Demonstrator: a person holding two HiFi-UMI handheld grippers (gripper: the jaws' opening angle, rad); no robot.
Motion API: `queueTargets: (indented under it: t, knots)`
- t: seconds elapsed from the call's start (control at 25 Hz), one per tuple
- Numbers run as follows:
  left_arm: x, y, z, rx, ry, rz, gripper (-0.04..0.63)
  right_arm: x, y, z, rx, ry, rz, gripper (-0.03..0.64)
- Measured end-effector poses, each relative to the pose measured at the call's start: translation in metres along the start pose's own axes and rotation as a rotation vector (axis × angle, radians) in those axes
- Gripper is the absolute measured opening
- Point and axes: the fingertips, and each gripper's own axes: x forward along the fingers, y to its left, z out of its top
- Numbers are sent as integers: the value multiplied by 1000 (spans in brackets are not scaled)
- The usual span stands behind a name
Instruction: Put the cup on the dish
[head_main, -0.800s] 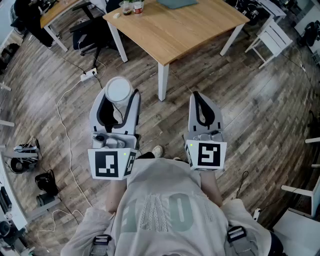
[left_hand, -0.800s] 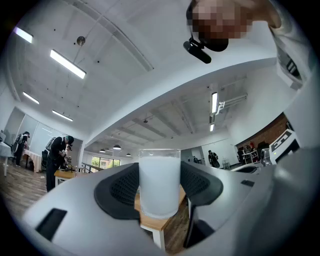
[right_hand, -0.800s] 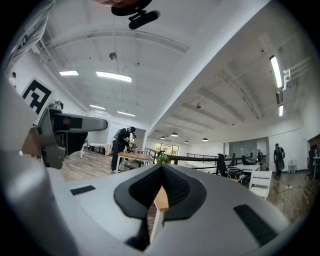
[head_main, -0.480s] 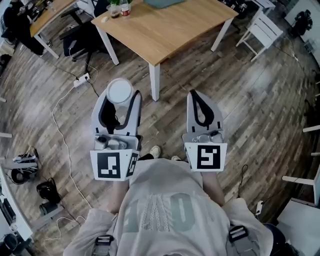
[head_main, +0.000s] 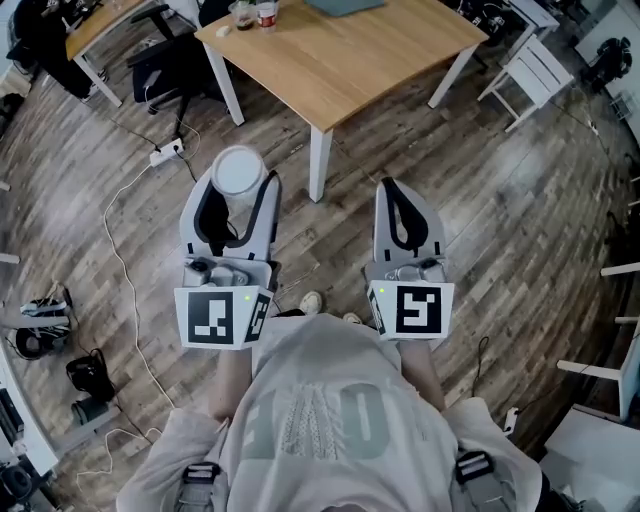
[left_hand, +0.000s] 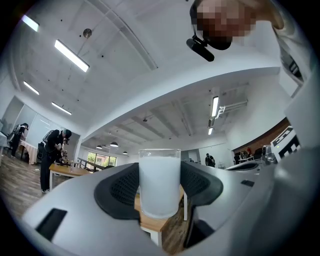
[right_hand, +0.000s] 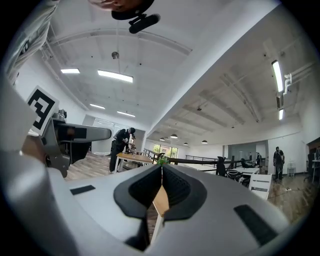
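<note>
A frosted white cup (head_main: 238, 172) stands upright between the jaws of my left gripper (head_main: 238, 188), which is shut on it and held over the wooden floor in front of the person's chest. In the left gripper view the cup (left_hand: 159, 182) fills the gap between the two dark pads (left_hand: 120, 187). My right gripper (head_main: 393, 190) is level with it on the right; its pads (right_hand: 175, 187) meet with nothing between them. A grey-green flat thing (head_main: 345, 5) lies at the far edge of the table; I cannot tell whether it is the dish.
A wooden table (head_main: 350, 60) with white legs stands ahead, with small containers (head_main: 255, 12) at its far left corner. A white chair (head_main: 535, 70) is at the right. A power strip and cable (head_main: 165, 152) run over the floor at the left, beside a dark chair (head_main: 170, 60).
The head view has swayed a little, so the table sits slightly differently in the picture. Both grippers keep their places and the cup stays in the left one.
</note>
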Motion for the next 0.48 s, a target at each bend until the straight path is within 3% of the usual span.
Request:
queueTargets:
  t: [0.28,0.48]
  knots:
    - [-3,26,6,19,-21,-30,255,4,15,-1,3,7,-48,21]
    - [0,43,-9,-13,7,-27,255,-2,22,-11,16,58,-75,21]
